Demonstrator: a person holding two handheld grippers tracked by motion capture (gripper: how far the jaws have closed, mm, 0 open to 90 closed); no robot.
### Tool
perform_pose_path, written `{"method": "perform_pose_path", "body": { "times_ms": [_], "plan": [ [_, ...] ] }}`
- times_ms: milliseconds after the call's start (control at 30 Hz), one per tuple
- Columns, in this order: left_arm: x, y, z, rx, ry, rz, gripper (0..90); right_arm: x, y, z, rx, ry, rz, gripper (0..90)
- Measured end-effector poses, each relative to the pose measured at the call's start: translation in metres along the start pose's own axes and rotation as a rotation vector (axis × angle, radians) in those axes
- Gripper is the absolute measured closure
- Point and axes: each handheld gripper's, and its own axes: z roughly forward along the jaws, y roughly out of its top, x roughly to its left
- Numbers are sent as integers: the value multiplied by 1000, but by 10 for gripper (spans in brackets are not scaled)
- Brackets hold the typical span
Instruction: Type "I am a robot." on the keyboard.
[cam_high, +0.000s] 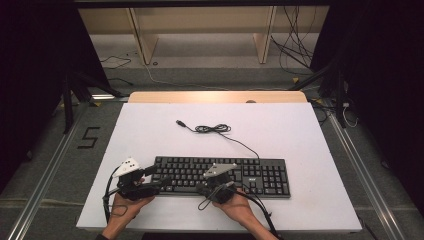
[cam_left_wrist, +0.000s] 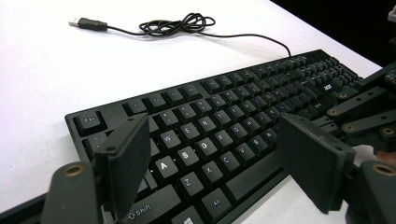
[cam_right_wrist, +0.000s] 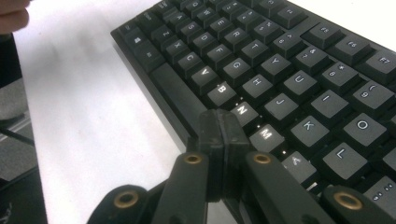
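My left gripper (cam_left_wrist: 210, 158) stands open over the keyboard (cam_left_wrist: 224, 126); my right gripper (cam_right_wrist: 223, 135), closed and empty, sits above its front edge.

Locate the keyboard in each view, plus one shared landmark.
High view: keyboard at lower centre of the white table, under both grippers.
Left gripper view: it runs from lower left to upper right, beyond the open jaws.
Right gripper view: letter keys at upper right, past the shut jaws.
Shared landmark: the space bar.
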Motion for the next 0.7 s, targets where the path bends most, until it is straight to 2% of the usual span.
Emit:
{"method": "perform_pose_path", "body": {
  "times_ms": [133,333,433,467,600,700],
  "plan": [
    [1,0,0,-1,3,-1,262,0,1,-4,-28,28,12,849],
    [3,0,1,3,11,-2,264,-1,3,-10,-56,34,26,799],
    [4,0,2,3,11,-2,265,-3,4,-13,-67,43,41,747],
    [4,0,2,2,13,-3,267,-4,4,-14,-71,44,45,697],
    [6,0,3,8,25,-7,276,-4,5,-16,-77,42,53,652],
    [9,0,4,16,31,-18,320,-5,5,-17,-80,33,63,587]
  ]
}}
